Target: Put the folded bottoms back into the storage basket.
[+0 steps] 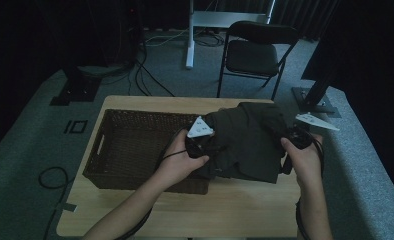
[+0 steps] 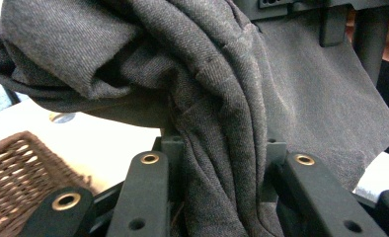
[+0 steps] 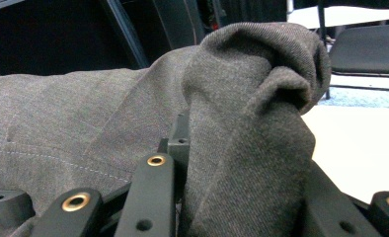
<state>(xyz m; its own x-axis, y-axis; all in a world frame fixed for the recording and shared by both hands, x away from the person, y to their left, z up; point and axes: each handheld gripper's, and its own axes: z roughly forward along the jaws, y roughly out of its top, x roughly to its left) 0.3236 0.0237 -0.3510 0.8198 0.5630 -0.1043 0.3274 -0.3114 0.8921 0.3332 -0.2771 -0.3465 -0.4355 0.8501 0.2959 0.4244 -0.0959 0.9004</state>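
Note:
A dark grey garment (image 1: pixel 247 140) hangs bunched between my two grippers above the right half of the wooden table (image 1: pixel 195 210). My left gripper (image 1: pixel 205 145) grips its left side beside the basket; in the left gripper view the cloth (image 2: pixel 222 128) runs as a thick fold between the two black jaws, which are shut on it. My right gripper (image 1: pixel 292 137) holds the garment's right edge. In the right gripper view a rolled wad of the cloth (image 3: pixel 252 148) is pinched between the jaws.
A brown wicker basket (image 1: pixel 130 150) fills the table's left half, its rim under my left hand. A dark folding chair (image 1: pixel 252 55) and a white desk leg (image 1: pixel 190 35) stand beyond the far edge. Cables lie on the grey floor at left.

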